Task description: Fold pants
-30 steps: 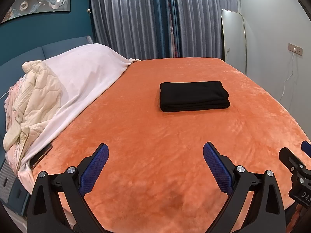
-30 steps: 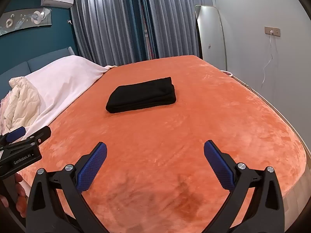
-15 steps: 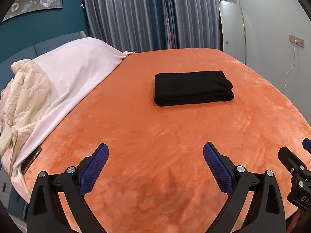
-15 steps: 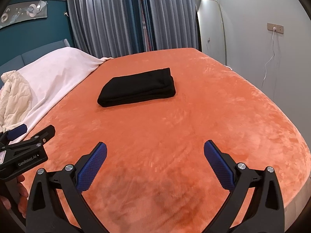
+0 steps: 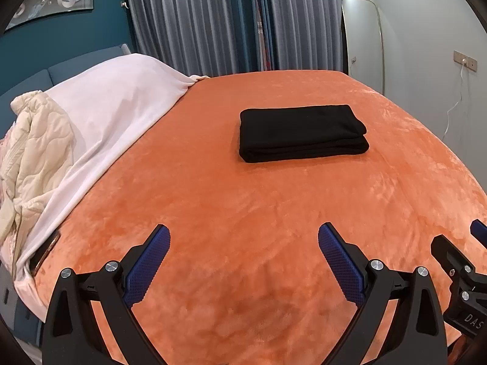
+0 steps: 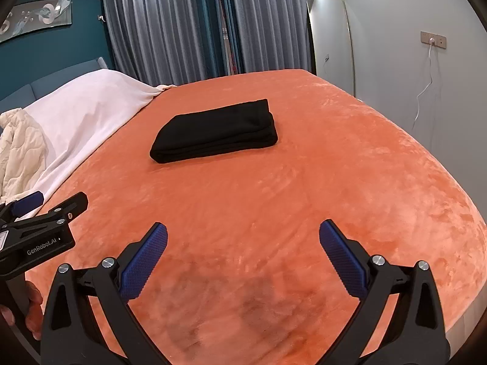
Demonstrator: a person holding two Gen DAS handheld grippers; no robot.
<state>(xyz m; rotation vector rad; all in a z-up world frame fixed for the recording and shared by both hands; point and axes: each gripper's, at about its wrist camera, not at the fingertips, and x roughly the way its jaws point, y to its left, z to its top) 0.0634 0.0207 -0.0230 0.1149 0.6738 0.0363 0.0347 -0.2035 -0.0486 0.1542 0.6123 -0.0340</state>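
Black pants [image 5: 301, 132] lie folded into a neat flat rectangle in the middle of the bed's orange blanket [image 5: 243, 213]; they also show in the right wrist view [image 6: 216, 135]. My left gripper [image 5: 243, 237] is open and empty, held above the blanket well short of the pants. My right gripper [image 6: 243, 234] is open and empty too, beside the left one, also apart from the pants. The left gripper's side shows at the left of the right wrist view [image 6: 42, 228].
A white sheet [image 5: 112, 115] and a cream quilt [image 5: 36, 152] are piled at the bed's left end. A dark phone-like object [image 5: 45, 251] lies at the sheet's edge. Curtains [image 5: 243, 21], a mirror [image 5: 362, 39] and a wall socket with cable [image 5: 462, 60] stand behind.
Both grippers have moved a little nearer the bed, so the folded pants look closer and larger. Both stay open and empty. The pants have not moved.
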